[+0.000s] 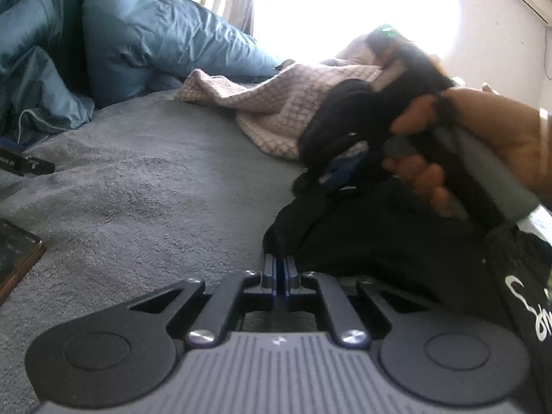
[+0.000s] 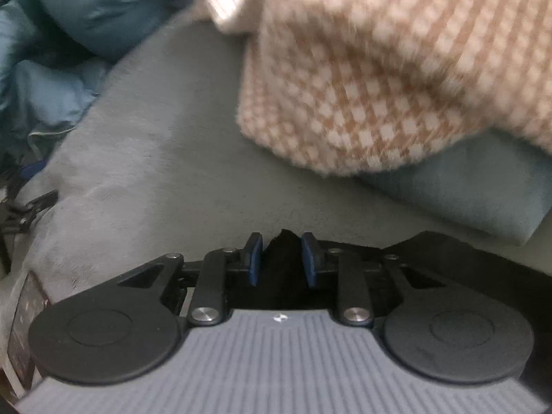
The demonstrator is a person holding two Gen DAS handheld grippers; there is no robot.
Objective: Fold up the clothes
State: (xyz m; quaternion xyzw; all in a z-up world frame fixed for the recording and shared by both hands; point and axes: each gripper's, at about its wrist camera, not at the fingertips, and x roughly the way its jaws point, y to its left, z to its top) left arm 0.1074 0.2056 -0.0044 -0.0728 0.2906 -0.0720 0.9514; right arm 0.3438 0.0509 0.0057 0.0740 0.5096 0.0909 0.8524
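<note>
The black garment (image 1: 379,241) lies on the bed (image 1: 155,189). The left gripper (image 1: 280,269) has its jaws clamped on its edge; the right gripper (image 2: 281,262) has its jaws apart around a fold. Next, I think, is laying it flat.

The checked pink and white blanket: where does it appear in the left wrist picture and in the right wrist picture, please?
Left wrist view: the checked blanket lies right of centre in the upper half, partly behind the right gripper.
Right wrist view: the same blanket fills the upper right, blurred, overlapping a folded light blue cloth.
Shared landmark: the crumpled blue quilt at upper left in both views, on the grey bed cover.
</note>
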